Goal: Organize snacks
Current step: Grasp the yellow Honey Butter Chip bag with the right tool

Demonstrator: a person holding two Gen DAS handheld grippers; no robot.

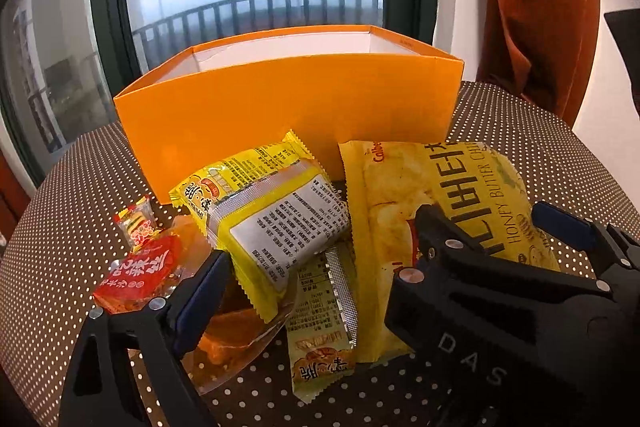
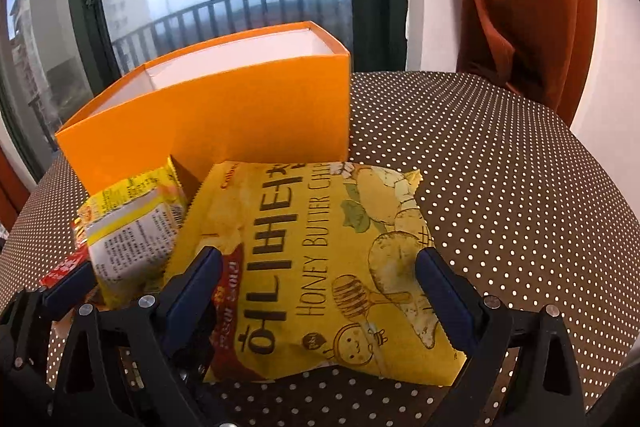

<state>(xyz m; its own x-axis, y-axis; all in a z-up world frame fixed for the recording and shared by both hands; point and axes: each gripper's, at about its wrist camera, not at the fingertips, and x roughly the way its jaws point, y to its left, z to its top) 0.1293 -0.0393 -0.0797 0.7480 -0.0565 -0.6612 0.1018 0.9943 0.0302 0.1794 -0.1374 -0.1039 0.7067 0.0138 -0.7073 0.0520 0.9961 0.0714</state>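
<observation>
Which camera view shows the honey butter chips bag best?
The right wrist view: the honey butter chips bag lies nearly whole between the open right gripper. In the left wrist view that gripper covers much of the bag.

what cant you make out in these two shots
- Inside of the orange box: both views, hidden by its near wall.
- Clear orange packet: left view, covered by the yellow packet and the left tool; contents unclear.
- Chip bag: near edge hidden in the left view by the right tool.
- Small red packet: print too small.
</observation>
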